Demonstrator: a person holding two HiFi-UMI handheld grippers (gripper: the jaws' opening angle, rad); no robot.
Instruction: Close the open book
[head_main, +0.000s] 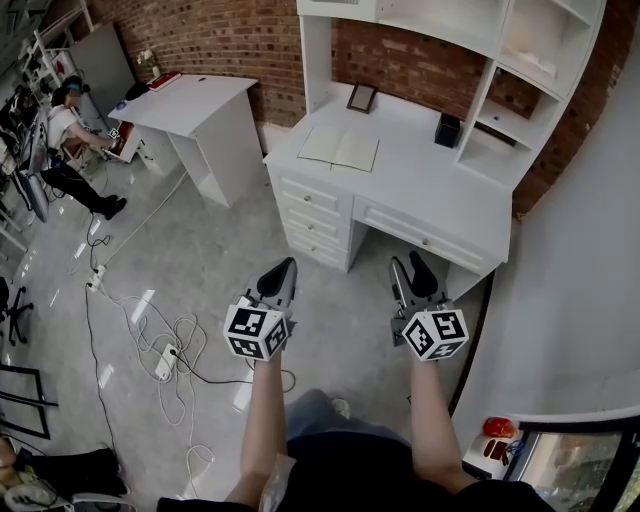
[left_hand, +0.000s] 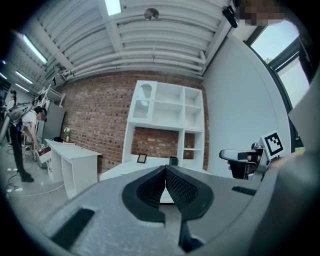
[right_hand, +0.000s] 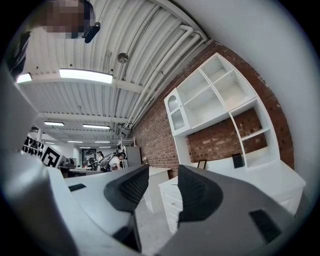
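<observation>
Two claws are held level over the floor, well short of the bench (head_main: 420, 205), w/ the open book (head_main: 340, 148) lying flat far ahead of both: L claw (head_main: 287, 266) is pressed together & empty, R claw (head_main: 408, 263) is spread, prob. readied for the cover.

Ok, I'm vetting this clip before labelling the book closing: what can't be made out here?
- Open book: print too small, head view.
- Left gripper view: desk top nearly edge-on, partly behind the shut left tongs; book not discernible.
- Right gripper view: desk top edge-on past the open right tongs; no book visible.
- Picture frame: image too small.
</observation>
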